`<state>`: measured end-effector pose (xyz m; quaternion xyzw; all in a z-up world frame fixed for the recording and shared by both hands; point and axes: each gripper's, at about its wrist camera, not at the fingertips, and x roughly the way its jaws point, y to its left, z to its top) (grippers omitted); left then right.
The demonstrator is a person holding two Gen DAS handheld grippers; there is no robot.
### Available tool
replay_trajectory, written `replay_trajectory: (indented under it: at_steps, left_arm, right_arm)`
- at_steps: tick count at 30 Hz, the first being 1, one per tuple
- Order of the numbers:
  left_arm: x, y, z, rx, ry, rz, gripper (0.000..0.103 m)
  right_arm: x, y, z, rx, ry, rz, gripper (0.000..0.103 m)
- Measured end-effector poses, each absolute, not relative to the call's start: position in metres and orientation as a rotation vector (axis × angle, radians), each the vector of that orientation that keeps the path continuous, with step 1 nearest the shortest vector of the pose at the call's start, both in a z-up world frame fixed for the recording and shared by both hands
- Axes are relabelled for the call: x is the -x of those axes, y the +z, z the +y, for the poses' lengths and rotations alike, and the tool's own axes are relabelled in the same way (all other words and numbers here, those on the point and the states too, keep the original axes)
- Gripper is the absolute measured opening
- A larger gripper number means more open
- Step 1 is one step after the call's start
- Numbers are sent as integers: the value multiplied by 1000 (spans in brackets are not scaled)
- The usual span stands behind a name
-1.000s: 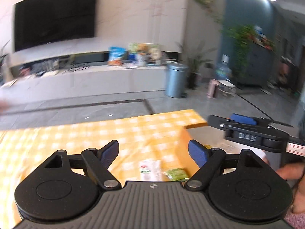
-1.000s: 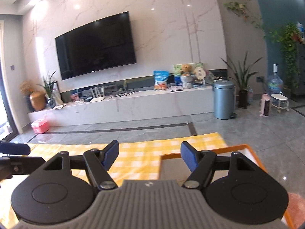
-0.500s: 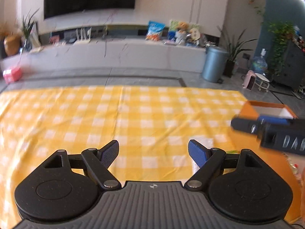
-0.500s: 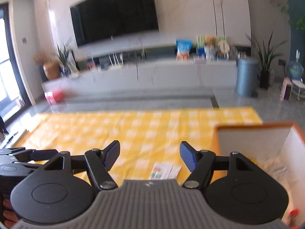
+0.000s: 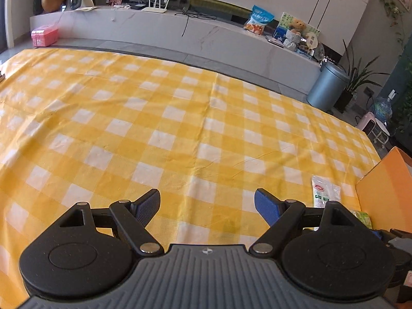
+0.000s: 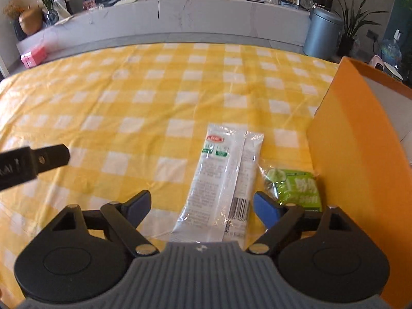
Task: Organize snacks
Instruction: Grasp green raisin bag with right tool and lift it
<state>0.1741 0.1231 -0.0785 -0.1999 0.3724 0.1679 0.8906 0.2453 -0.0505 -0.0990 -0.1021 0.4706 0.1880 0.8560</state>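
The white packet (image 6: 223, 180) is seen lying flat on the checked cloth (image 6: 154, 97), its near end between the jaws of the right gripper (image 6: 202, 200) — nothing is pressed by the pads. A green packet (image 6: 296, 188) lies just right of it, against the orange box (image 6: 355, 141). 2 packets and 1 box are counted. The right jaws are spread wide and are opening. The left gripper (image 5: 207, 203) (jaws also wide) is held empty over bare cloth.
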Motion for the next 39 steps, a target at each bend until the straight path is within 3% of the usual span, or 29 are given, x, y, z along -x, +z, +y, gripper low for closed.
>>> replay_trajectory:
  at_steps: [4,8,14,24,26,28,36,39]
  left_arm:
    - [-170,-75,125,425,348,750,97]
    - [-177,-76,123,410,357,768,97]
    - [-178,-75,119,376,380,782,97]
    - [-178,-75,122,365,374,775,97]
    - [-178,-77,123,373,371,781,97]
    - [-179,-78,121,368,349,789,97]
    - [-184,-79,98,295,267,801,97]
    - [-186,-81,94,286,253,815,97]
  right_arm:
    - [-250,-113,-54,234,382,979,83]
    - [-251,-108,-58,222,409,968,61]
    - [-233,-106,-44,214,443,941,55]
    - [-198,-99,-14,273,548,918,58]
    - [-199,-90,-20,288,566,925,81]
    - [-199,-77,-31,300,585,900,85]
    - [-225,-65,-63,460,295,777,83]
    - [-229,-81,-61,483,244,770,73]
